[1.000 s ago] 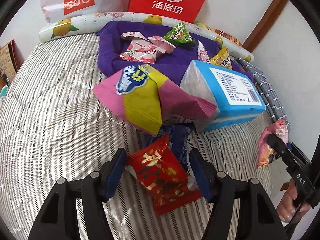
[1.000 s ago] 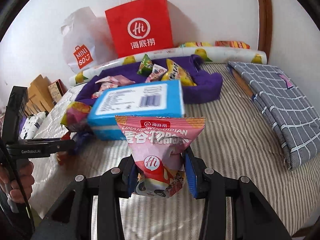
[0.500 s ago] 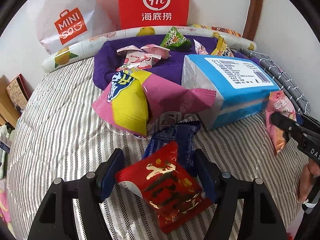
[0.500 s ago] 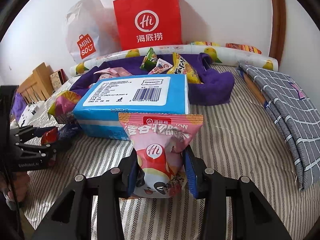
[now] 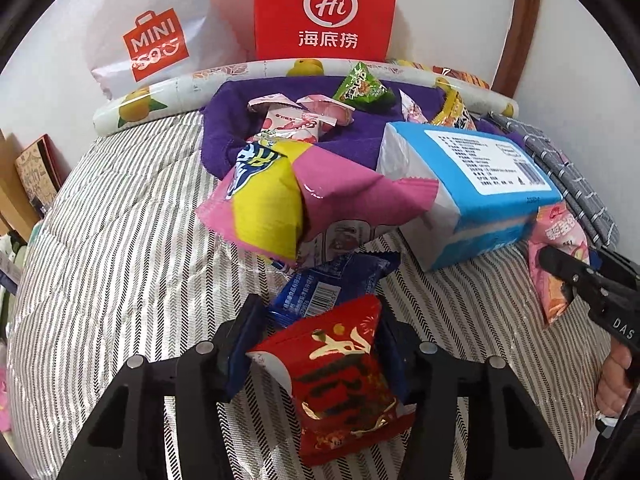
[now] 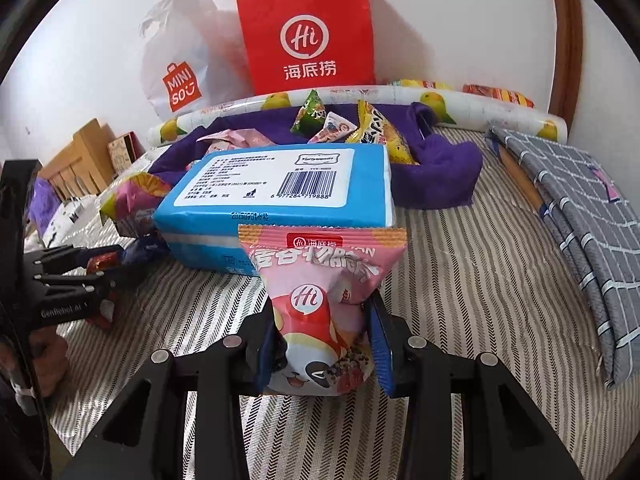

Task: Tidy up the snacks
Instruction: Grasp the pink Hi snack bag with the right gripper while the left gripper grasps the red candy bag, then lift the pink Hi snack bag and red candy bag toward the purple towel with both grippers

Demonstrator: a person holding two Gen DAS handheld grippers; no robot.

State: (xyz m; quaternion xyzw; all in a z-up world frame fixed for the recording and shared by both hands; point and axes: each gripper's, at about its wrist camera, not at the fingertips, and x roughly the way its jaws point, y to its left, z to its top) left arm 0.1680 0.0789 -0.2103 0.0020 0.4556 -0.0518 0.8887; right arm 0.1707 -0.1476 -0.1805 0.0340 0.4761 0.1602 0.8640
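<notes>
Red foil packet (image 5: 340,376) sits between the left claw's (image 5: 320,344) pads, which have just been closing and, as far as the fisheye shows, now pinch it, long axis running toward the purple cloth (image 5: 288,120) ahead.

Pink snack bag (image 6: 320,312) stands upright, clenched in the right claw (image 6: 320,344), just before the blue pack (image 6: 280,200) on the striped bed (image 6: 460,280).

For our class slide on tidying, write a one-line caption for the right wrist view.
Right tool grips a pink snack packet above the striped bedspread, in front of a blue pack.
</notes>
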